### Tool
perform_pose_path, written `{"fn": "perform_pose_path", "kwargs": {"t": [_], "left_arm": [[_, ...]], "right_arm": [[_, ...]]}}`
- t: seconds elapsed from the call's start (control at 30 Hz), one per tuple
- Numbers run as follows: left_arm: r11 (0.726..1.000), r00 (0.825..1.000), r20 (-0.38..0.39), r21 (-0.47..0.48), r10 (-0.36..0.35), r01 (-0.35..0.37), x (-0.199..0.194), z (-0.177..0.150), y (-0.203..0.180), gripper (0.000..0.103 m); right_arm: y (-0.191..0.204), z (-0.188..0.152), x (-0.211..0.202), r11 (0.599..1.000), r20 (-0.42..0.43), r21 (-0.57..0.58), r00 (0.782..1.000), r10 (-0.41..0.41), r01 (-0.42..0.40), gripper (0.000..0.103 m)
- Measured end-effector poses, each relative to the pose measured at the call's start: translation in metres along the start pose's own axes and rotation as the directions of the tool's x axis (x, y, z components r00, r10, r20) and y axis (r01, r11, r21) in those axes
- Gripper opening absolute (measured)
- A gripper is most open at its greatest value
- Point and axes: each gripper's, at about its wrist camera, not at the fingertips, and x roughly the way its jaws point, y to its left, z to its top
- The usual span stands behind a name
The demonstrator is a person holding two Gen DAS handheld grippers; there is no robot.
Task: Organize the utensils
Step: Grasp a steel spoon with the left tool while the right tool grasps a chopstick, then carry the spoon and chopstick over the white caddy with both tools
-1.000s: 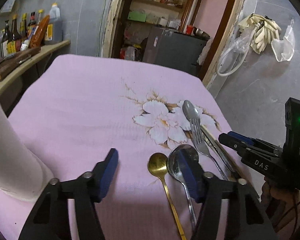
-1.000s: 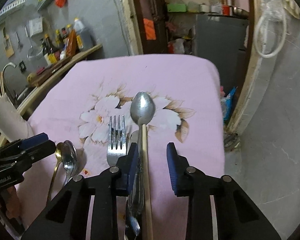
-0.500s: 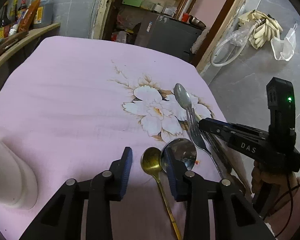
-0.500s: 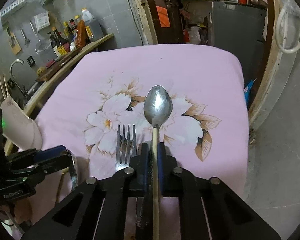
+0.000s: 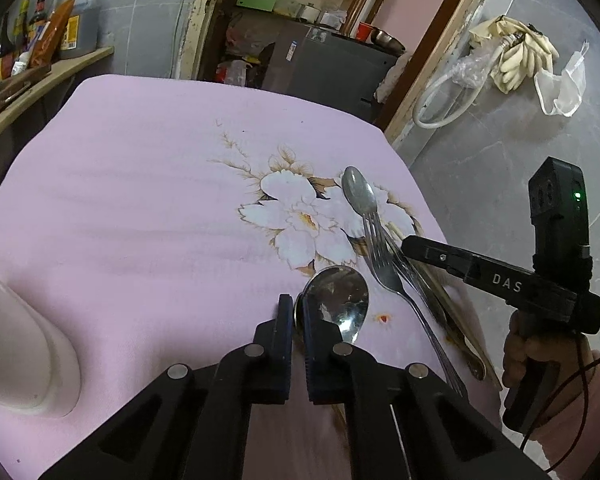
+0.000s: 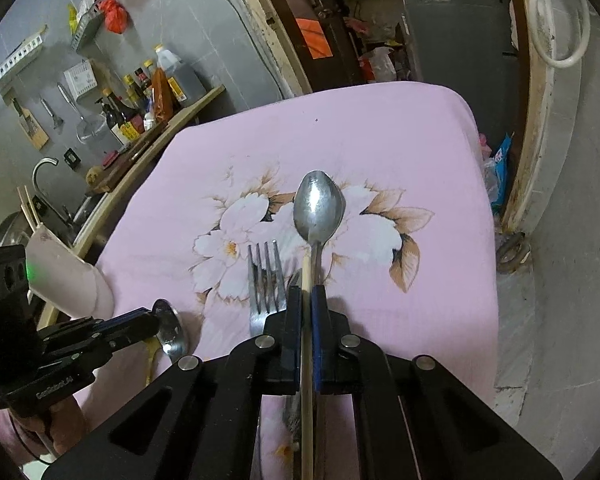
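While both jaws are clenched, we hold thin utensils.
Left gripper nips the gold spoon; right gripper pinches a chopstick — either could pivot, slip, drop near the desk's right edge.

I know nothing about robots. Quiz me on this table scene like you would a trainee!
1. True or false: the right tongs are shut on a wooden chopstick.
2. In the right wrist view, what lies just left of that chopstick? A) fork B) whisk C) ladle
3. Fill in: the flower-print tablecloth is ___ in colour.

Key: 1 true; 2 A; 3 pink.
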Motion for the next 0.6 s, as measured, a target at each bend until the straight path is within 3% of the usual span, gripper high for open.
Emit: {"fn": "perform_pose_path", "kwargs": {"t": [0.33, 0.6], "left_arm": [[1.000, 0.999, -0.028, -0.007, 0.027, -0.028, -0.022, -0.012, 0.004, 0.005], [0.999, 0.999, 0.037, -0.041, 0.033, -0.032, -0.055, -0.019, 0.009, 0.005]], "right_arm": [[0.005, -0.019, -0.025, 0.998, 0.075, 0.064, 0.997, 0.015, -0.020, 0.004], [0.025, -0.036, -0.054, 0.989, 0.193, 0.138, 0.981, 0.019, -0.047, 0.004]]}}
